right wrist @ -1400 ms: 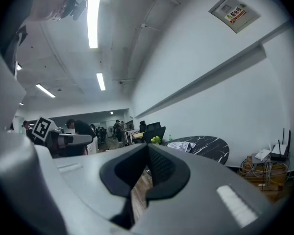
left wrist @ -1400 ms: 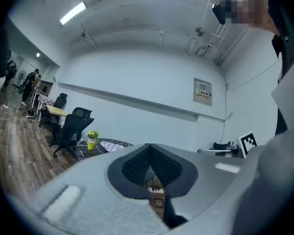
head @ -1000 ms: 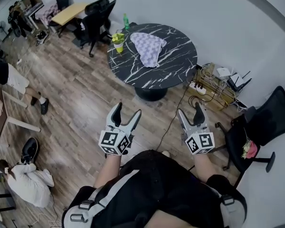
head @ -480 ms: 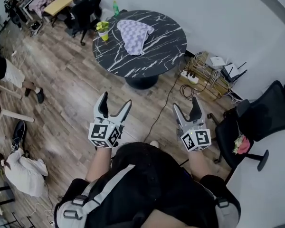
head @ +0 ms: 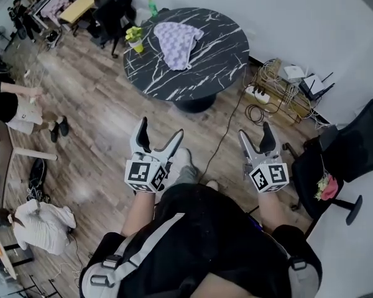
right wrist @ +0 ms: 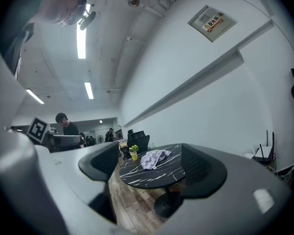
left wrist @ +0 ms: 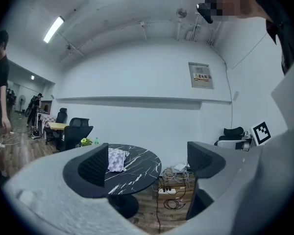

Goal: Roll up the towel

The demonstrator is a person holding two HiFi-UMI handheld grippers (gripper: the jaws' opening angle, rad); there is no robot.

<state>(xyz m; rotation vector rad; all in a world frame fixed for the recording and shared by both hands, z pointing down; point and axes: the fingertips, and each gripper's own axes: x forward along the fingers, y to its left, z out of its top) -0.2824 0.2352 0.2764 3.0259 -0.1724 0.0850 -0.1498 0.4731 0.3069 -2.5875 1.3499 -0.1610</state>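
Wood-plank floor (head: 105, 110) and white walls of an open office. Round black marble-veined table (head: 221, 58) well ahead of both tools. Checked towel (head: 176, 42) lying loose and crumpled on the table's far half, unrolled, near a yellow cup (head: 135, 41) with a plant at the rim. Left gripper (head: 159, 132): held level above the floor, jaws wide apart and just opened further, nothing between them but a distant sight of table and towel. Right gripper (head: 255, 133): likewise level, jaws spread wide after a slight recent widening, empty, well apart from the table. Head view alone: wearer's dark-clad legs from above, tangle of cables (head: 267, 95) with a power strip by the wall, person in white (head: 43, 219) low on the floor at left. Both gripper views, not the head view: wall notice (left wrist: 201, 75) above a long ledge, ceiling strip lights (left wrist: 54, 28). Left gripper view: table seen side-on with its pedestal, towel just beside the left jaw's edge. Right gripper view: towel and cup framed between the two jaws, standing figure (right wrist: 66, 122) with bowed head in the background.
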